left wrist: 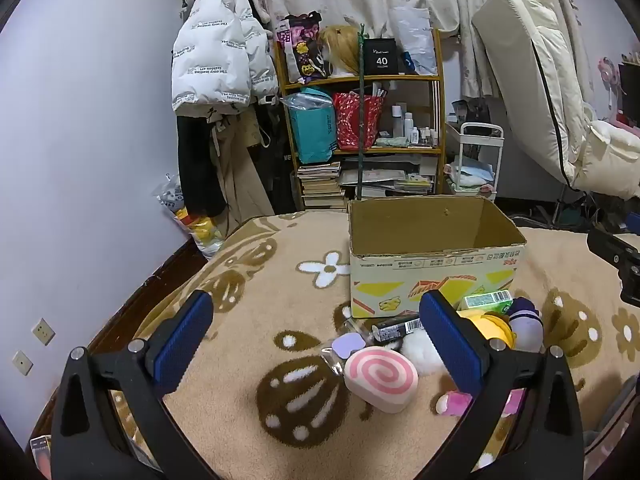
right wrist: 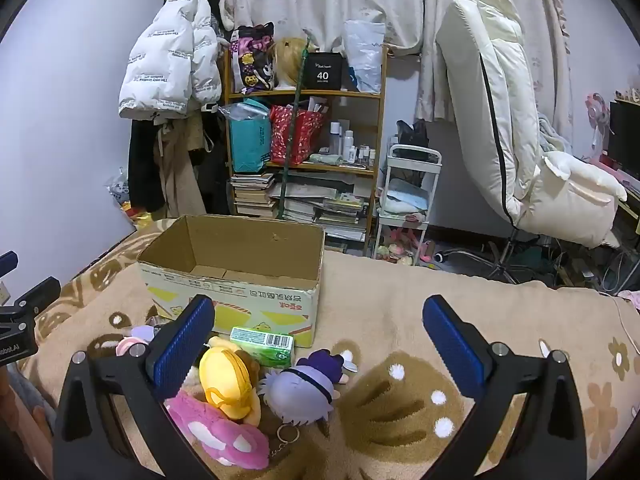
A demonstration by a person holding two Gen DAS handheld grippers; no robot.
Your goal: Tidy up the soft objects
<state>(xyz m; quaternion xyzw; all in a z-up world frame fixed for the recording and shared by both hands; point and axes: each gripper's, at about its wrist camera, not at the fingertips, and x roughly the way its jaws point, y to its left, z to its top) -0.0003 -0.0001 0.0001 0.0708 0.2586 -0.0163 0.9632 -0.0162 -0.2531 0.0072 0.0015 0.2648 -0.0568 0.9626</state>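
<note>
An open cardboard box (left wrist: 436, 272) stands on the tan flowered blanket; it also shows in the right wrist view (right wrist: 240, 280) and looks empty. In front of it lies a pile of small items: a pink swirl cushion (left wrist: 380, 378), a yellow plush (right wrist: 228, 384), a purple-and-grey plush doll (right wrist: 300, 388), a pink plush (right wrist: 218, 434), a white fluffy ball (left wrist: 420, 350), a green carton (right wrist: 262, 346) and a dark tube (left wrist: 396, 328). My left gripper (left wrist: 316, 340) is open above the blanket, left of the pile. My right gripper (right wrist: 320, 344) is open over the pile's right side.
The blanket (right wrist: 420, 320) covers a bed. Behind it stand a wooden shelf (left wrist: 360, 112) of bags and books, hanging coats (left wrist: 220, 64), a white cart (right wrist: 408, 200) and a white recliner chair (right wrist: 520, 140). The wall (left wrist: 80, 160) is on the left.
</note>
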